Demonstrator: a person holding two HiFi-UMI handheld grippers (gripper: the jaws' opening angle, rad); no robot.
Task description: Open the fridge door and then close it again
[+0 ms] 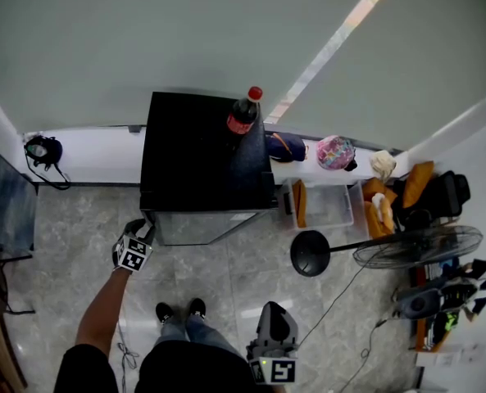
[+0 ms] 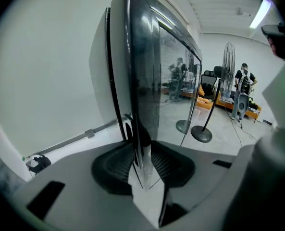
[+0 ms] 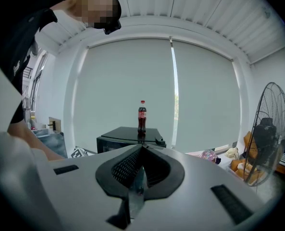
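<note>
A small black fridge [image 1: 202, 150] stands against the wall with a cola bottle [image 1: 243, 115] on its top. Its glossy door [image 1: 195, 226] faces me and is closed. My left gripper [image 1: 147, 226] is at the door's front left corner. In the left gripper view the door's upright edge [image 2: 142, 81] runs between the ribbed pads of the left gripper [image 2: 142, 160], which press on it from both sides. My right gripper [image 1: 274, 311] hangs back near my body, away from the fridge. The right gripper [image 3: 141, 153] is shut with nothing in it and faces the fridge [image 3: 128, 137] and bottle [image 3: 142, 115].
A standing fan [image 1: 419, 248] with a round base [image 1: 311, 253] stands right of the fridge, its cable trailing over the floor. A clear plastic box [image 1: 324, 205] sits beside the fridge. Bags and clutter line the right wall. Headphones [image 1: 42, 150] lie on the left ledge.
</note>
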